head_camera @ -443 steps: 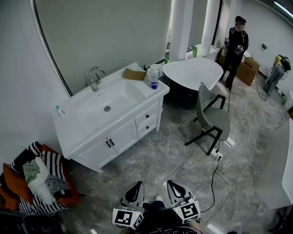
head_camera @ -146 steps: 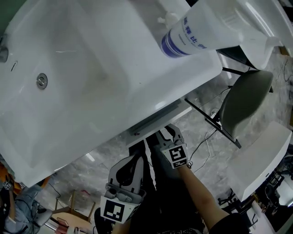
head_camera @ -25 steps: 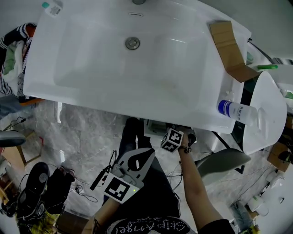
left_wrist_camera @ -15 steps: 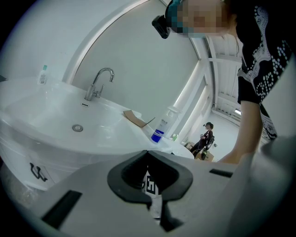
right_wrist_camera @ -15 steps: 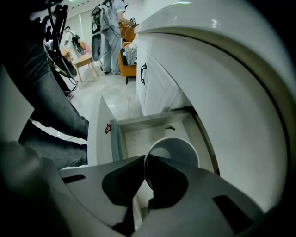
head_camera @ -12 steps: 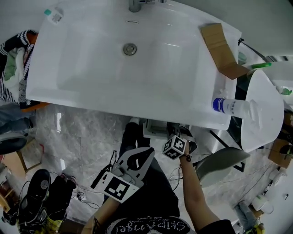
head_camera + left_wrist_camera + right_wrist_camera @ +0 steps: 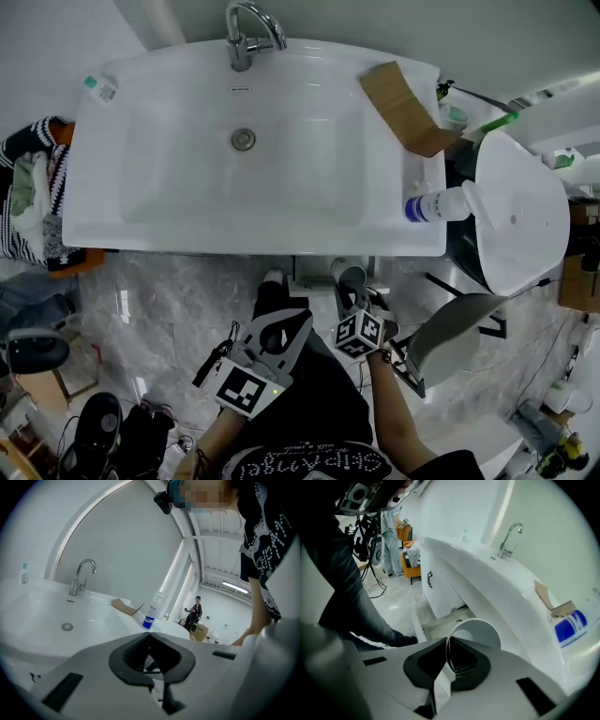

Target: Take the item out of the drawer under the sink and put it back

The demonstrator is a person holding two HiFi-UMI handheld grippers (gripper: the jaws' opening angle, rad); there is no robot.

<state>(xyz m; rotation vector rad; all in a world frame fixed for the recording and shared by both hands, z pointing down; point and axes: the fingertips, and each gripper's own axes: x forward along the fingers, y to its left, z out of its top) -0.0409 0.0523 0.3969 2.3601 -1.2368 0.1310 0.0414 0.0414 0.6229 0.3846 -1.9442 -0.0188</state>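
Currently the right gripper [image 7: 449, 641] is clamped on one wall of the white cup [image 7: 477, 631], close to its rim; the left gripper [image 7: 149, 637] has its jaws together with nothing in them, idle alongside. The cup hangs in the air just off the open drawer [image 7: 440, 622], under the overhang of the sink [image 7: 103, 220]; in the head view it shows just ahead of the right gripper, at the sink's front edge.

Risks as I read them:
- A single-wall pinch on a thin cup; it can pivot in the grip, or the wall can buckle and slide out if the wrist swings fast.
- The cup is close under the sink lip; lifting before backing off would clip the rim and lever it loose.
- Going back in, a tilted cup may catch the drawer front and tip over on release.
- The drawer stands open by the person's legs [image 7: 319, 412]; a knee bump could shift it and spoil the line-up.
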